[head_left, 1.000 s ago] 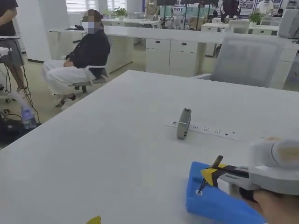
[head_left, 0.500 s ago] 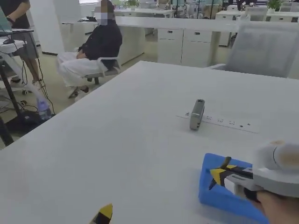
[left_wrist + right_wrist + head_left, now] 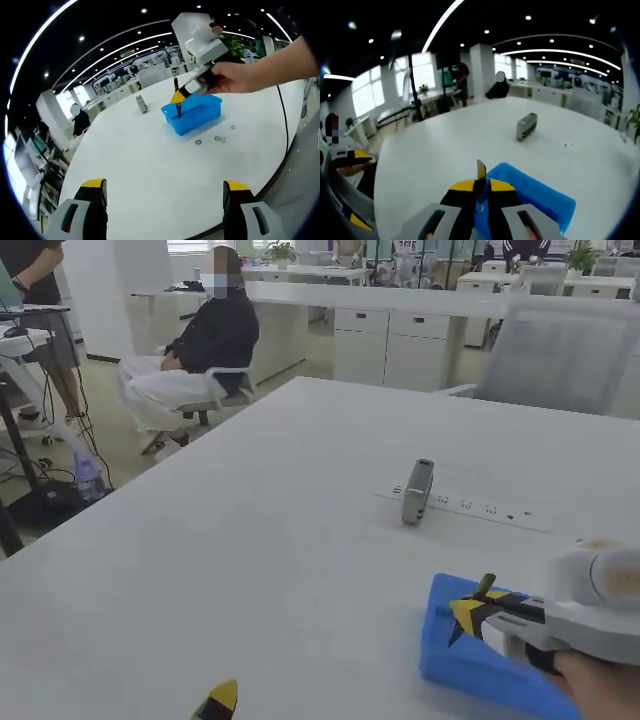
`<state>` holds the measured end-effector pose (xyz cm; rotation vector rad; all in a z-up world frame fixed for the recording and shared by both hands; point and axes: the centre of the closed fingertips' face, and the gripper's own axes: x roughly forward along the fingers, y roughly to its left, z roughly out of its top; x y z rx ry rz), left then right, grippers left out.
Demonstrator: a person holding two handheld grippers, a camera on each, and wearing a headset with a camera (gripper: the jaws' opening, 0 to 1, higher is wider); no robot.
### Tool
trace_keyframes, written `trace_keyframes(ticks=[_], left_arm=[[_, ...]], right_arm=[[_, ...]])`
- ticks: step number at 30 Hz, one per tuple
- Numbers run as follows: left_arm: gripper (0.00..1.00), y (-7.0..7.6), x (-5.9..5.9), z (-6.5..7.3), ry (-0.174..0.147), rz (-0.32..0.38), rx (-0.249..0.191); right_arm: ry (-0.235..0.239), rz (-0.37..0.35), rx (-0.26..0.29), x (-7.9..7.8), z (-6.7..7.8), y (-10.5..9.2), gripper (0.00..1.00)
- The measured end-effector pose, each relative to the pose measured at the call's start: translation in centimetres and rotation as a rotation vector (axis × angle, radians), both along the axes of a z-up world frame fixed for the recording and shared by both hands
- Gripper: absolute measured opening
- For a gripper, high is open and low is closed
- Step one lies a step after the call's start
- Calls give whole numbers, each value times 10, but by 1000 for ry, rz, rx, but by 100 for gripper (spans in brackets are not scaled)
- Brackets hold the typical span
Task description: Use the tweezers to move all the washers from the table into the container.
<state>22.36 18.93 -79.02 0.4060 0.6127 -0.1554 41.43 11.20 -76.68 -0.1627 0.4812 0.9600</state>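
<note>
**Head view:** The right gripper (image 3: pixel 468 618) is at 4 o'clock, held in a hand (image 3: pixel 600 690). Its fingers are pinched on the tweezers (image 3: pixel 458 632). The tweezers point down into the blue container (image 3: pixel 470 672), which sits on the white surface (image 3: pixel 250 560). A small grey box (image 3: pixel 416 492) stands on a power strip (image 3: pixel 480 508), at 12 o'clock from the container. The left gripper (image 3: pixel 222 702) peeks in at 6 o'clock, showing just one yellow tip. A person (image 3: pixel 200 345) sits at 11 o'clock.

**Left gripper view:** The left gripper (image 3: pixel 162 197) has its fingers wide apart with nothing between them. At 1 o'clock the right gripper (image 3: pixel 181 95) dips the tweezers (image 3: pixel 178 106) into the container (image 3: pixel 197 114). A few washers (image 3: pixel 217 138) lie on the surface, just beside the container at its 5 o'clock.

**Right gripper view:** The fingers are close together around the tweezers (image 3: pixel 480 172). The container (image 3: pixel 535 197) is right behind them, at 4 o'clock. The grey box (image 3: pixel 526 126) stands farther off at 1 o'clock.
</note>
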Motion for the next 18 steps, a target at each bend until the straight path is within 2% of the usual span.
trace_keyframes(ticks=[4, 6, 8, 10, 13, 18], left_arm=[[99, -1, 0, 1, -6, -4, -5], [99, -2, 1, 5, -23, -7, -21], [99, -2, 1, 6, -24, -1, -34], [99, -2, 1, 5, -23, -3, -27], [99, -3, 1, 5, -25, -6, -25], [99, -2, 1, 5, -26, -4, -21]], right_arm=[[-22, 9, 19, -11, 17, -2, 4], [-25, 14, 34, -17, 24, -3, 4], [-26, 24, 35, -25, 28, -5, 4], [-26, 36, 41, -34, 31, -5, 4], [-10, 51, 47, -47, 32, -5, 4], [8, 70, 28, -64, 21, -7, 4]])
